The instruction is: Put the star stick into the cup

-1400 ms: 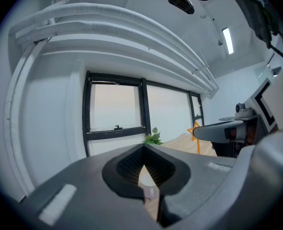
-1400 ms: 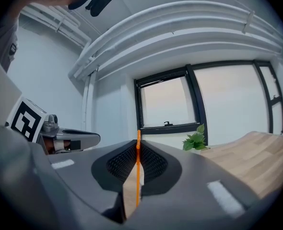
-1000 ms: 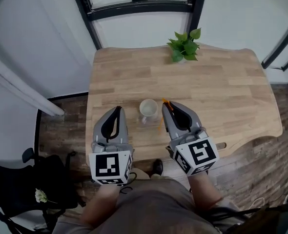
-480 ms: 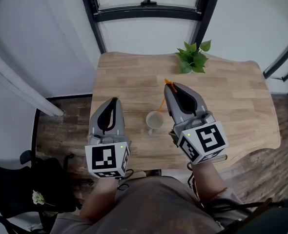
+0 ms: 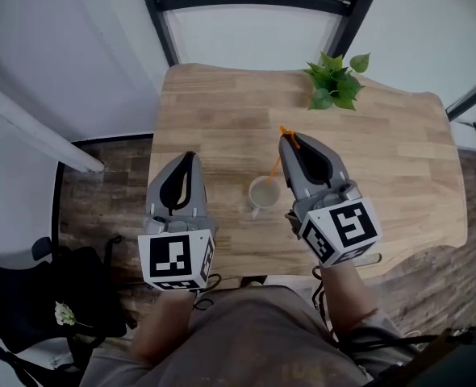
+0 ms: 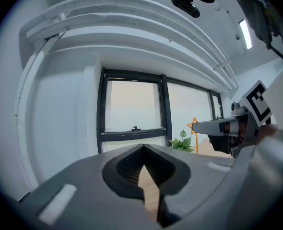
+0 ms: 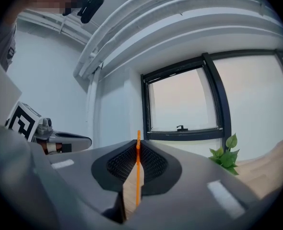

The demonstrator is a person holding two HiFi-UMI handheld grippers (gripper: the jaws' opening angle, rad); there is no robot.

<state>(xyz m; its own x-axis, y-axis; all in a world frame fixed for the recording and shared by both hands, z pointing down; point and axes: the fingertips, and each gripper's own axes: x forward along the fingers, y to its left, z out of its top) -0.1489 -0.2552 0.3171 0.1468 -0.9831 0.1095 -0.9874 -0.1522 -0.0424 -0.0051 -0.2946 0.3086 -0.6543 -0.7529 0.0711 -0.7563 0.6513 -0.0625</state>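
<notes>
A pale cup stands on the wooden table, between my two grippers. My right gripper is shut on the thin orange star stick, to the right of and above the cup. The stick slants down-left from the jaws and its lower end meets the cup's rim; whether it is inside I cannot tell. In the right gripper view the stick runs upright between the closed pads. The left gripper view shows its star above the right gripper. My left gripper is shut and empty, left of the cup.
A small green plant sits at the table's far right edge, below a black-framed window. A dark chair stands on the floor at the lower left. The table's near edge lies just under both grippers.
My right gripper has risen from the tabletop beside the cup, carrying the star stick up and over the cup. The left gripper has stayed about where it was.
</notes>
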